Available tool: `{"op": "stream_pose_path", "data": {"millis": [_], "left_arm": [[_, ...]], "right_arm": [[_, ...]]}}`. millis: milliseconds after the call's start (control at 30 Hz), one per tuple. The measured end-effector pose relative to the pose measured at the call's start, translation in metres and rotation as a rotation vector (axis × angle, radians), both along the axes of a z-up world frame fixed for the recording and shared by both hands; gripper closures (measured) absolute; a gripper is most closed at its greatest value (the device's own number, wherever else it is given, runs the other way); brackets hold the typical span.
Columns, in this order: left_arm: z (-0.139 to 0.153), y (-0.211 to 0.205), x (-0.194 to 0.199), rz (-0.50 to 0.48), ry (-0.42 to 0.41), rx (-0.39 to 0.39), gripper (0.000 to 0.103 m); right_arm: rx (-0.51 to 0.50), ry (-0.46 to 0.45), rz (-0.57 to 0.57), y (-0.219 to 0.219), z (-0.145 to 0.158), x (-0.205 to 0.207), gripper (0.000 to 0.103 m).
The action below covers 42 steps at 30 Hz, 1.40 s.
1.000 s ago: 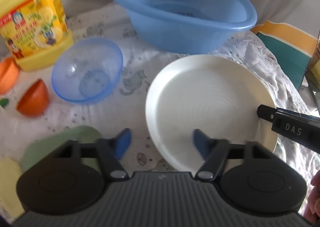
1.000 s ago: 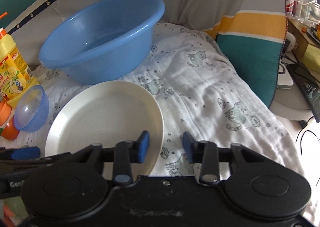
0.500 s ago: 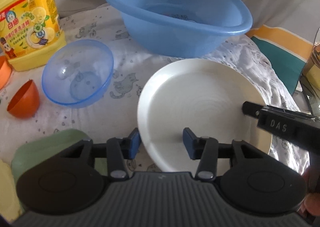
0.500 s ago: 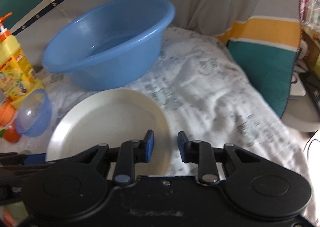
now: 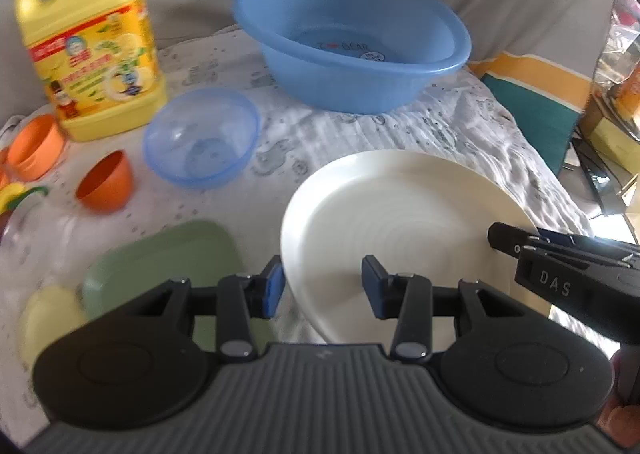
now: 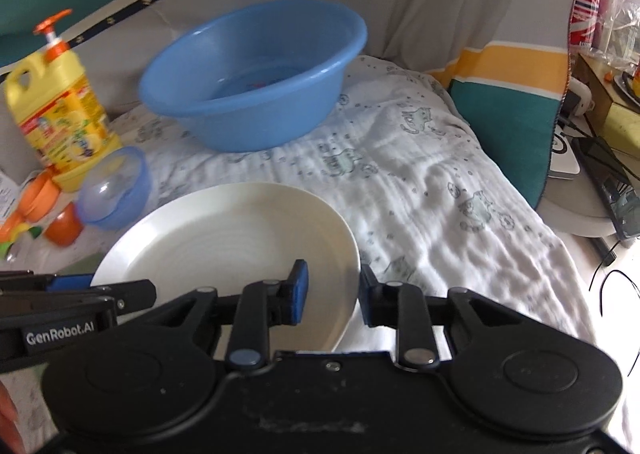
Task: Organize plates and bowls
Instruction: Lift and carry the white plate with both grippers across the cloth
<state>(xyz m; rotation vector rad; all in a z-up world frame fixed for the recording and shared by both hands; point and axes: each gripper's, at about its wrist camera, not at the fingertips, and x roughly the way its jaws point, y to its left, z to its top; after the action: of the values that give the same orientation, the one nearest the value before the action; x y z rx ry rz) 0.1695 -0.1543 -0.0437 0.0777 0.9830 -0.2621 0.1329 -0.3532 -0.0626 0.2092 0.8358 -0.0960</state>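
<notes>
Jaws first: we see the left gripper point(image 5: 322, 286) straddling the near-left rim of the round white ribbed plate point(image 5: 404, 225), jaws having just been closing, one pad at the outer edge and one over the inner face. The right gripper point(image 6: 333, 294) is clamped on the opposite rim, one pad inside, one outside.

Compared with a second ago, the plate sits higher against the patterned white cloth point(image 6: 420, 189) and its near edge appears clear of it. We judge the two-handed lift to be under way.

The plate is round and has no long axis; its face points up, tilted slightly. The blue plastic basin point(image 5: 352, 37) stands beyond it, well apart; the clear blue bowl point(image 5: 200, 137) lies to the left.
</notes>
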Motion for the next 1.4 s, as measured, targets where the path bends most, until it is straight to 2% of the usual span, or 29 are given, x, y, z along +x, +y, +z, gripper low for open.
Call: {"op": "stream_pose_path", "data": {"millis": [367, 800, 1100, 1400], "left_arm": [[0.033, 0.080, -0.071, 0.045, -0.033, -0.012, 0.062], [0.054, 0.200, -0.147, 0.182, -0.054, -0.003, 0.061], [0.049, 0.277, -0.201, 0.299, -0.067, -0.038, 0.061], [0.027, 0.330, -0.236, 0.374, -0.037, -0.060, 0.061]], "right_arm": [[-0.007, -0.014, 0.114, 0.070, 0.041, -0.059, 0.077], [-0.015, 0.001, 0.322, 0.190, 0.068, -0.112, 0.076], [-0.084, 0.003, 0.481, 0.273, 0.078, -0.147, 0.076], [-0.139, 0.031, 0.597, 0.328, 0.063, -0.172, 0.075]]}}
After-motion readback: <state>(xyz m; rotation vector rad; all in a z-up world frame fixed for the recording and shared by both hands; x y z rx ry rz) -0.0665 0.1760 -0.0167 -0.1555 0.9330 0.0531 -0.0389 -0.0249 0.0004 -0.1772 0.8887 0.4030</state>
